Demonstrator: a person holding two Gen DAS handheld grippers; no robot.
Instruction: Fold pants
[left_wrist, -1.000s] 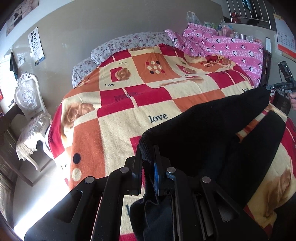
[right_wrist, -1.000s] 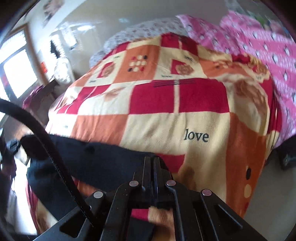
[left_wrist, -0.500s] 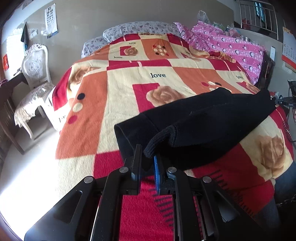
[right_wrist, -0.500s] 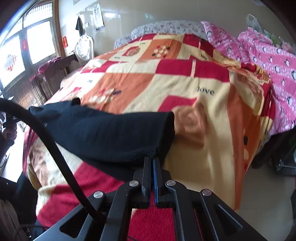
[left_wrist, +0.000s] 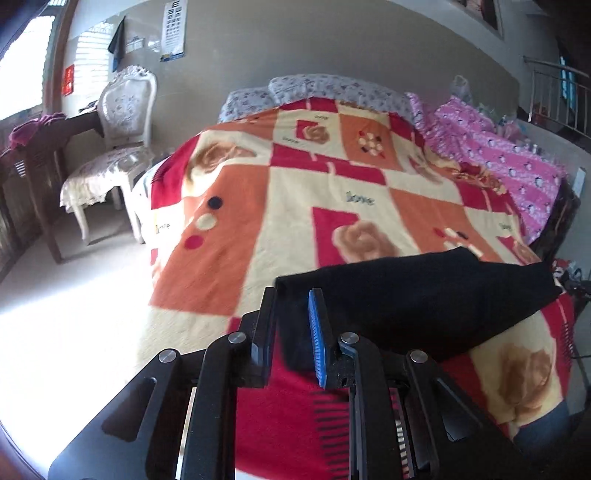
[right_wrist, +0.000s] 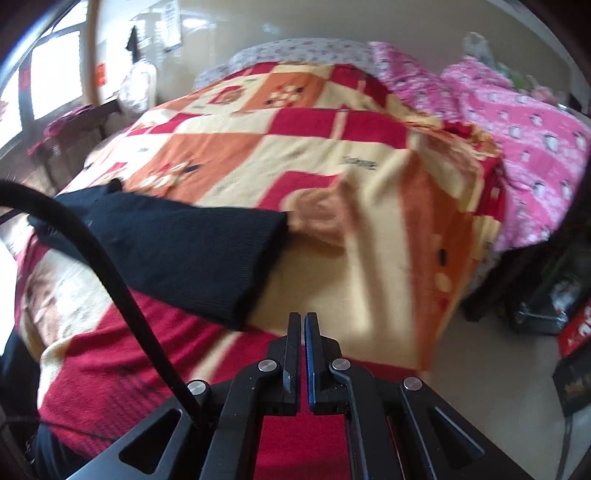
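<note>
The black pants (left_wrist: 424, 295) lie folded in a band across the near end of the bed. In the left wrist view their left corner sits between the fingers of my left gripper (left_wrist: 291, 292). Its jaws are opening, and a gap shows between the blue pad (left_wrist: 317, 332) and the cloth. In the right wrist view the pants (right_wrist: 166, 251) lie flat, up and to the left of my right gripper (right_wrist: 303, 316). That gripper is shut with nothing in it, over the red part of the blanket, apart from the pants' right end.
A red, orange and cream checked blanket (left_wrist: 295, 192) covers the bed. A pink quilt (left_wrist: 498, 155) is heaped at the far right. A white chair (left_wrist: 122, 122) stands on the floor left of the bed. A black cable (right_wrist: 110, 273) crosses the right wrist view. Clutter (right_wrist: 554, 306) sits on the floor at the right.
The pants have come down flat onto the blanket. My left gripper's jaws have parted around the pants' corner. My right gripper has come off the pants' edge and drawn back, still shut.
</note>
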